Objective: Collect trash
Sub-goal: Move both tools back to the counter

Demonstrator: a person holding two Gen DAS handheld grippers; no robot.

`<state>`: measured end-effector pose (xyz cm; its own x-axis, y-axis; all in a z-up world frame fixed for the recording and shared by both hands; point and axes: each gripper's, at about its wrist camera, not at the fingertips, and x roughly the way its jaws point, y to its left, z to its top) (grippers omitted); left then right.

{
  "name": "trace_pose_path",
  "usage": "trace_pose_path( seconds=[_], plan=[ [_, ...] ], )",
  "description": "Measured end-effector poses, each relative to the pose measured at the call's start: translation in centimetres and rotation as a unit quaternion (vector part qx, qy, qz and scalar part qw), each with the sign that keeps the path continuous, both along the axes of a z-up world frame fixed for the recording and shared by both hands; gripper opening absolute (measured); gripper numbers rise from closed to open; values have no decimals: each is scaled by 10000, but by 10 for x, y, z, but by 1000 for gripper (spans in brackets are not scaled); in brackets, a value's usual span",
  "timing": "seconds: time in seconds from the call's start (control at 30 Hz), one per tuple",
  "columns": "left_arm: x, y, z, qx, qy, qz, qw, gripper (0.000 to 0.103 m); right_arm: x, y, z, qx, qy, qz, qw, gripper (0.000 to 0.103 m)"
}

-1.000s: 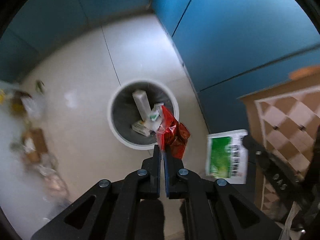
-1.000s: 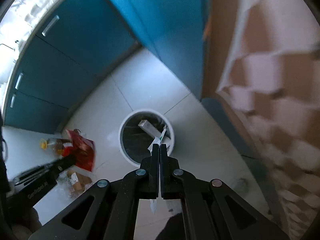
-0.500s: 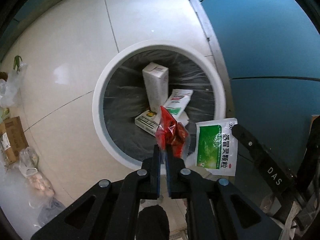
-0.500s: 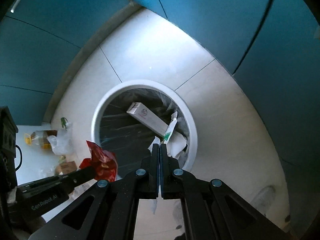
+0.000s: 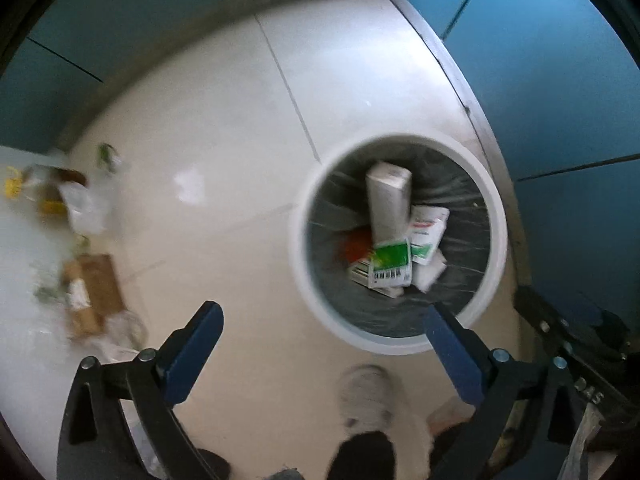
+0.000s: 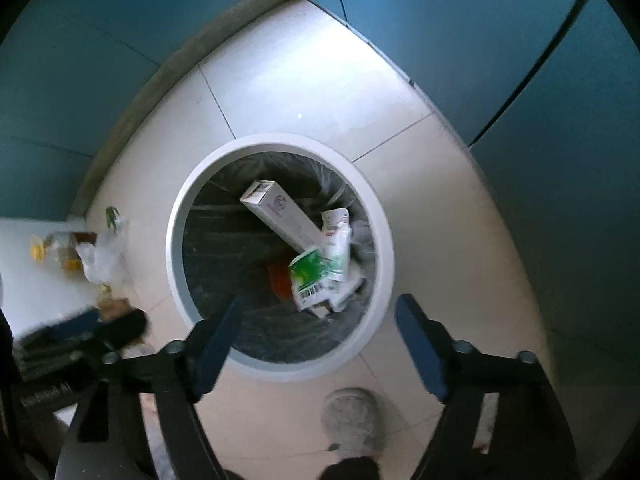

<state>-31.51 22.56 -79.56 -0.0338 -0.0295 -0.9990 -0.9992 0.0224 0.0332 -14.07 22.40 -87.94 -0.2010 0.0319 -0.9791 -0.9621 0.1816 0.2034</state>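
Over the floor: both grippers hang above pale tiles [image 6: 304, 92], blue cabinets [image 6: 500, 40] at twelve o'clock.
Bin: a round white trash bin [image 6: 378, 240] with a dark liner sits mid-frame in the right wrist view, at three o'clock in the left wrist view [image 5: 498, 240].
Left gripper [image 5: 324, 350]: jaws spread wide, nothing between them.
Right gripper [image 6: 316, 338]: jaws spread wide and empty, just over the bin's six o'clock rim.
Floor litter: blurred bags and a cardboard scrap [image 5: 94, 292] lie at nine o'clock, well apart from the bin.
White carton [image 6: 280, 216]: leans inside the bin.
Green sachet [image 6: 314, 276]: lies in the bin, touching the carton's lower end.
Red wrapper [image 6: 280, 280]: in the bin, just beside the sachet at its nine o'clock.
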Motion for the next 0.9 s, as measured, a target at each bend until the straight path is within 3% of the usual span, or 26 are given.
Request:
trace_pose_path(
  seconds=[0.1, 0.37, 0.57, 0.9],
  plan=[
    [-7, -6, 21, 141, 147, 26, 9998, 103, -1, -7, 20, 24, -179, 157, 9997, 102],
    [-12, -36, 90, 333, 202, 240, 9990, 103, -10, -27, 94, 174, -392, 403, 9983, 103],
    [-9, -62, 150, 412, 174, 350, 9984, 103, -7, -44, 181, 375, -403, 397, 9977, 103],
    [8, -97, 288, 868, 65, 146, 9961, 103, 1, -78, 345, 777, -440, 507, 9947, 103]
  ],
)
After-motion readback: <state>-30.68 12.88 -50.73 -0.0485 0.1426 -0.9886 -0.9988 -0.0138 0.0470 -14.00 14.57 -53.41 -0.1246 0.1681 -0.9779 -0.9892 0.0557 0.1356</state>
